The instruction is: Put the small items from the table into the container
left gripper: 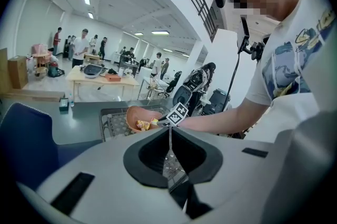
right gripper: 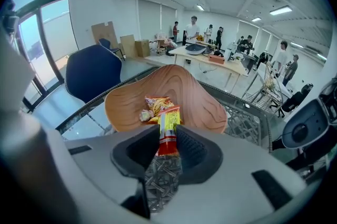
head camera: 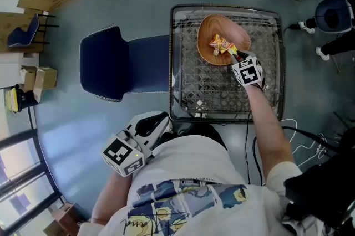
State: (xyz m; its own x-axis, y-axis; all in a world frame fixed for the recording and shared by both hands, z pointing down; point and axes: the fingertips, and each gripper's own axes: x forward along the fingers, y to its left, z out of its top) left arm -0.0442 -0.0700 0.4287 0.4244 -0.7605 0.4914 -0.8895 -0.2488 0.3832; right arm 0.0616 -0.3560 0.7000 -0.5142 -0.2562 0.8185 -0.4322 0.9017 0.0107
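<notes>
The right hand-held gripper (right gripper: 168,134) hung over the near rim of the wooden bowl (right gripper: 197,97) on the lattice-patterned worktop (head camera: 269,57). Its jaws were opening, with a red-and-yellow snack packet (right gripper: 169,119) upright between them and touching both pads. More wrapped snacks (right gripper: 151,107) lay inside the bowl. The left hand-held gripper (left gripper: 169,136) was off the worktop, beside the person's torso, with its jaws together and empty.

Bowl (head camera: 213,27) on table (head camera: 188,91), far-right qtr; snack pkts (head camera: 220,44) in bowl ctr; chair (head camera: 111,63) just left of table.
</notes>
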